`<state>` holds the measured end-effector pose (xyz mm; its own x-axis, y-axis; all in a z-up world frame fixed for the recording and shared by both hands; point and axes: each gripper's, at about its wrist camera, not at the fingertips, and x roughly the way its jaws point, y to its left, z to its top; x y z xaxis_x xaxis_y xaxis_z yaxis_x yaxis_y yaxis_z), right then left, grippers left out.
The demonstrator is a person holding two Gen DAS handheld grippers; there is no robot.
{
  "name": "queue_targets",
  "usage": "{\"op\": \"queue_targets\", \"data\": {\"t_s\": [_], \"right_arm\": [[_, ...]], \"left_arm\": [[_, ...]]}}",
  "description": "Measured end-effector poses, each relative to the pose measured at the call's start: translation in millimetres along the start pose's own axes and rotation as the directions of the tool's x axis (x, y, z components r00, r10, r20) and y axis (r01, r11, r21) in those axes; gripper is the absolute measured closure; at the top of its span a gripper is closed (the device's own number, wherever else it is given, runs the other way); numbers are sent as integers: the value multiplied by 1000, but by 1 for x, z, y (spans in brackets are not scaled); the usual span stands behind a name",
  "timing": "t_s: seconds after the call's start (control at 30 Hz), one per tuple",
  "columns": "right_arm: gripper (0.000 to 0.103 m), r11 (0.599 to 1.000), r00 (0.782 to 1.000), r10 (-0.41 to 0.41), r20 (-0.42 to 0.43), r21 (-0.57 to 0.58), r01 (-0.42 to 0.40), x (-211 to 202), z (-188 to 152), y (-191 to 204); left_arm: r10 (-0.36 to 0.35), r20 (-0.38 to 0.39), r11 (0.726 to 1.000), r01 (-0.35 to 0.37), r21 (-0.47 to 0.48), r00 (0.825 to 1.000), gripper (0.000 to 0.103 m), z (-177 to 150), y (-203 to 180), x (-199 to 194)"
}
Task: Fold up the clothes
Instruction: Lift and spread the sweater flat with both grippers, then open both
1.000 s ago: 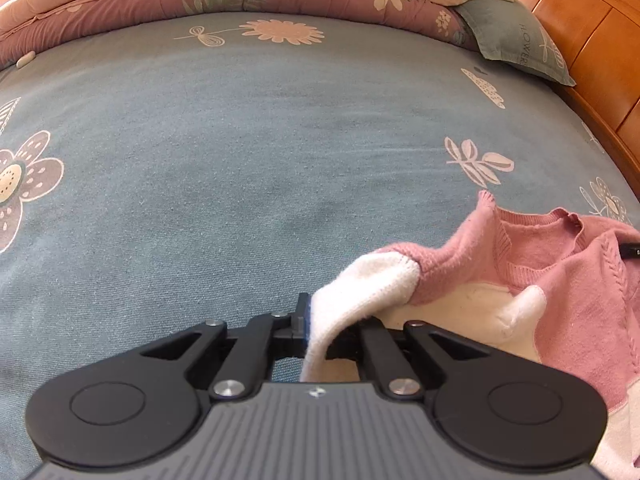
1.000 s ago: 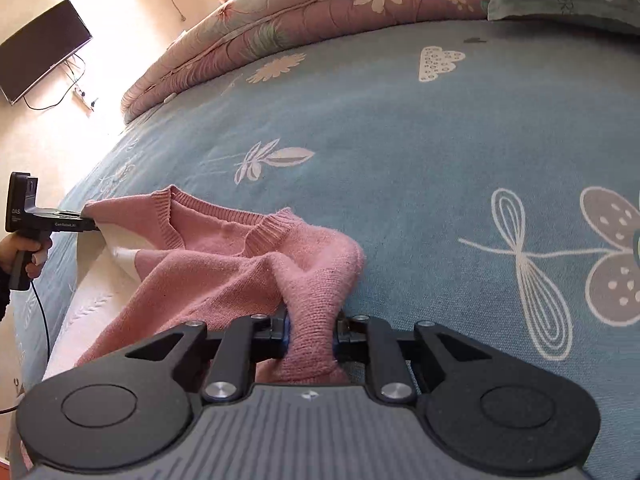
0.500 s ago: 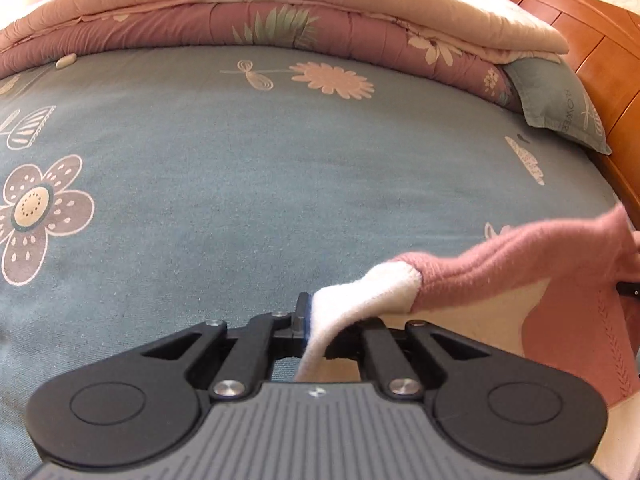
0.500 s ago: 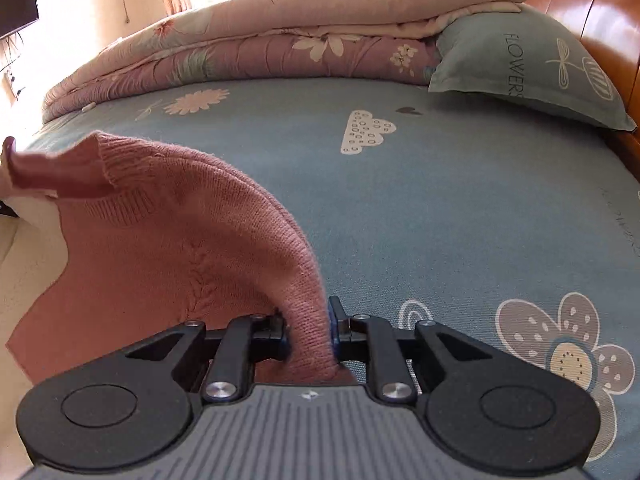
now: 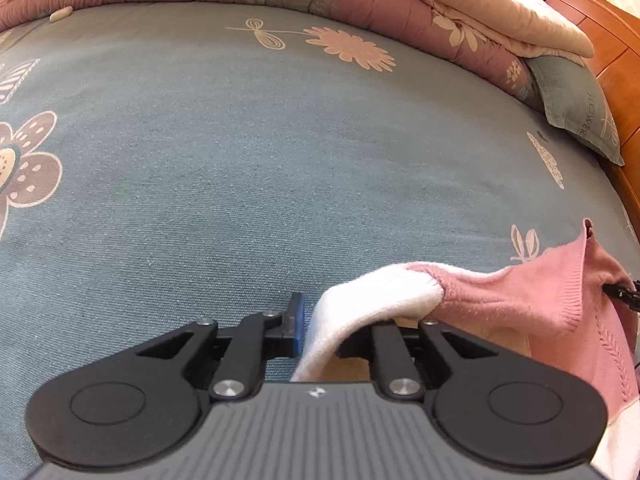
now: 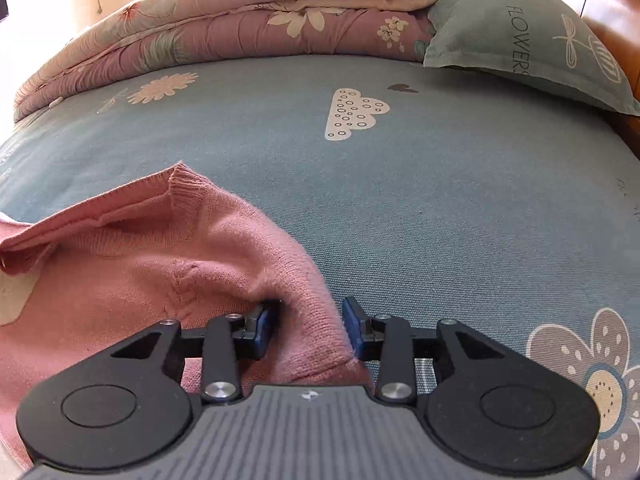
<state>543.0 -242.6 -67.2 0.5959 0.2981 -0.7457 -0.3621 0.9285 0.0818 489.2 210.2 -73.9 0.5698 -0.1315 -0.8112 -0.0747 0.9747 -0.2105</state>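
Two grippers are being opened at the same moment, and the pink and white sweater point(image 6: 168, 264) is being let go onto the blue flowered bedsheet point(image 6: 440, 184). Half a second ago both sets of jaws were clamped on knit. Now the right gripper point(image 6: 306, 330) is standing with its blue pads parted and a visible gap on either side of the pink shoulder fold, which is still lying loosely between them. The left gripper point(image 5: 340, 328) is being opened too, though less far: its left pad is clear of the white cuff point(image 5: 360, 304), while the other pad is hidden under the cloth, so contact on that side cannot be told. The cuff is draped across the jaws rather than pinched. The sweater's upper edge is now being laid down on the sheet, near the front of the bed and well apart from the rolled quilt point(image 6: 240, 28) and pillow point(image 6: 520, 32). By this reading, one placing step is being finished, and the garment is being left spread for folding.
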Motion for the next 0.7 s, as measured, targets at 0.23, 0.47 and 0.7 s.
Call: {"op": "queue_targets", "data": {"t_s": [0.23,0.47,0.7], "right_arm": [[46,998,996,51,69,-52,-48,-50,9,10],[43,979,981,185,64,-94,-178,-63,11,47],[43,967,980,193,49,-176,-182,-71,-5,78]], "left_arm": [[29,9,983,-30,183,1000,63,-8,-16,-52],[-134,-36,956,138,258,990,58,-28,-50,-81],[-272,-217,894,329,304,938,56,-33,-128,-8]]}}
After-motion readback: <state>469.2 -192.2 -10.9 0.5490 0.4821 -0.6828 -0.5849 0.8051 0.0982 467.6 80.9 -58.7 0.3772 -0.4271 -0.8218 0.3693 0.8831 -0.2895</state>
